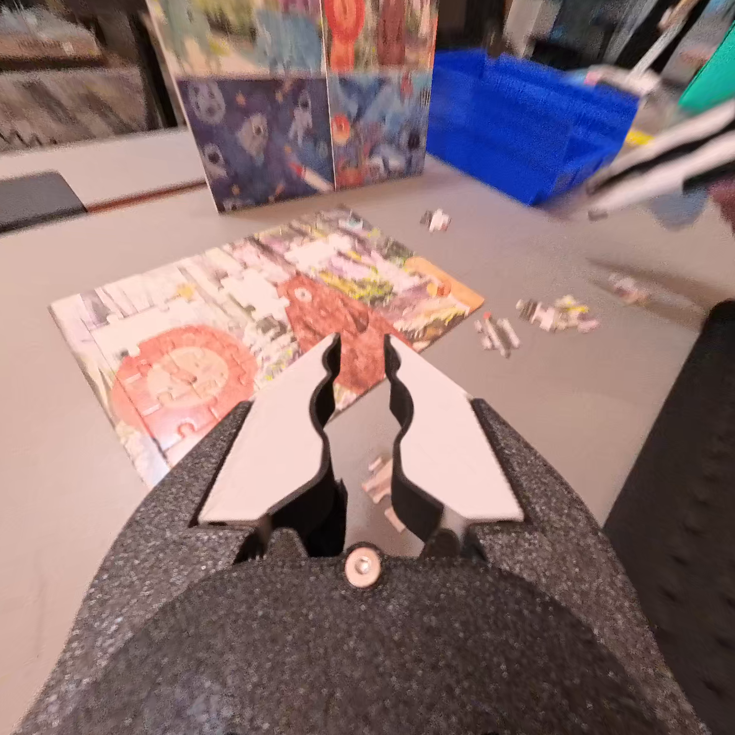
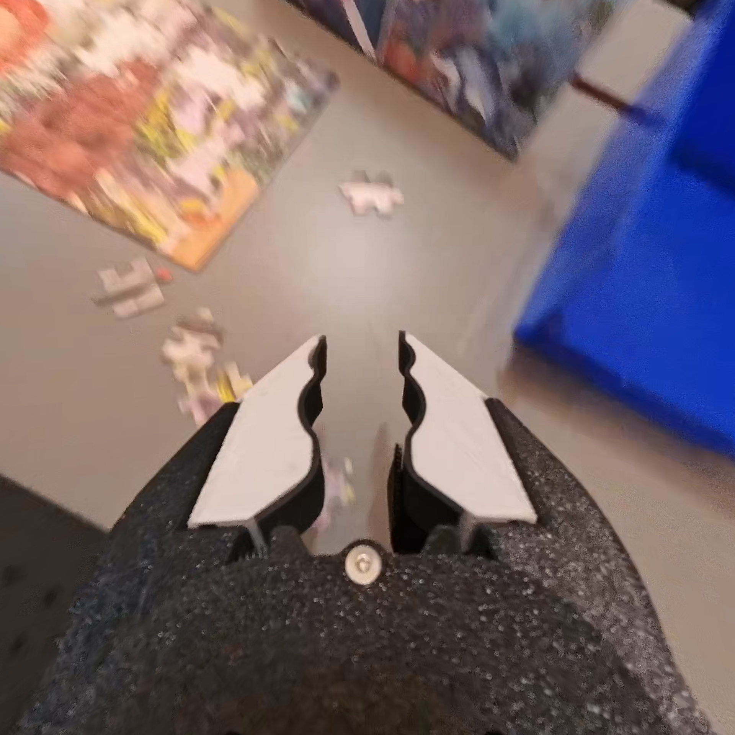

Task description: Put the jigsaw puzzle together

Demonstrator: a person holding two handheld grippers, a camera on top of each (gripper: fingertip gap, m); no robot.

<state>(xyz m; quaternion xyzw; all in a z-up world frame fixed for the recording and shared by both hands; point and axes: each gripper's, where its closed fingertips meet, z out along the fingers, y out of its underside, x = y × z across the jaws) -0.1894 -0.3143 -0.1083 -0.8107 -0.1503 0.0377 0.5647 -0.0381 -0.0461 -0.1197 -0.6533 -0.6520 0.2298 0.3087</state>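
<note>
Left wrist view: the left gripper (image 1: 362, 338) hangs over the mostly built puzzle (image 1: 254, 330) on the grey table (image 1: 517, 397), jaws a bit apart, nothing in them. Loose pieces (image 1: 557, 314) sit just right of the puzzle.

Right wrist view: pretty blurry, but the right gripper (image 2: 362, 338) is spread and empty above bare table, with a stray piece (image 2: 372, 195) ahead and a blue bin (image 2: 636, 298) to the right.

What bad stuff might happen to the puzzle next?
1. The left tongs hang open right over the joined puzzle; dipping low might knock fitted pieces apart.
2. Both pictures are blurry, so the tongs seem to be moving fast. The open right tongs might miss or flick the loose piece ahead.
3. Loose pieces lie near the dark block at the table's side; a nudge might send one off.
</note>
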